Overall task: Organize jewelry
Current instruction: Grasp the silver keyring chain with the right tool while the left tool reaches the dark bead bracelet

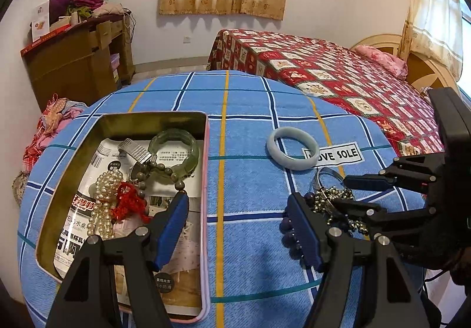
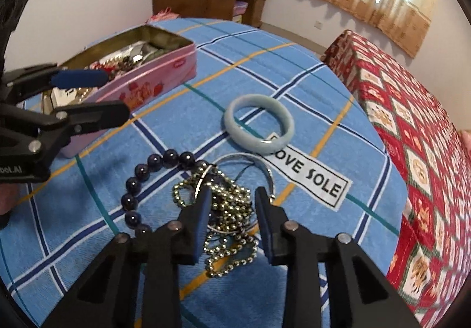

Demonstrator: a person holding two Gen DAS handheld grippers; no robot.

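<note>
On the blue checked cloth [image 2: 259, 63] of a round table, toward its left edge, sits a pink tin [image 2: 141, 83], lid off, lined with printed paper and holding a green bangle [image 1: 173, 148], a pearl strand [image 1: 106, 198], a red knotted cord [image 1: 128, 201], a metal watch band [image 1: 134, 148] and a string of grey-green beads [image 1: 160, 172]. Left gripper [image 1: 238, 228] hangs over the tin's right wall, jaws spread wide, nothing between them; one blue pad over the tin interior, the other over the cloth just beside a dark bead bracelet [image 2: 138, 186]. Right of the tin, near the table's middle, a pale blue bangle [image 2: 259, 124] lies flat, overlapping a white "LOVE SOLE" label [image 2: 312, 177]. Nearer the front edge a tangle: gold ball-chain necklace [image 2: 229, 210], thin silver hoop [image 2: 250, 160], dark bead bracelet curving off to the left. Right gripper [image 2: 234, 213] points down into the tangle, jaws partly closed and straddling the ball chain; can't tell if the pads press it. Red patterned bed [image 2: 412, 122] stands behind the table.
</note>
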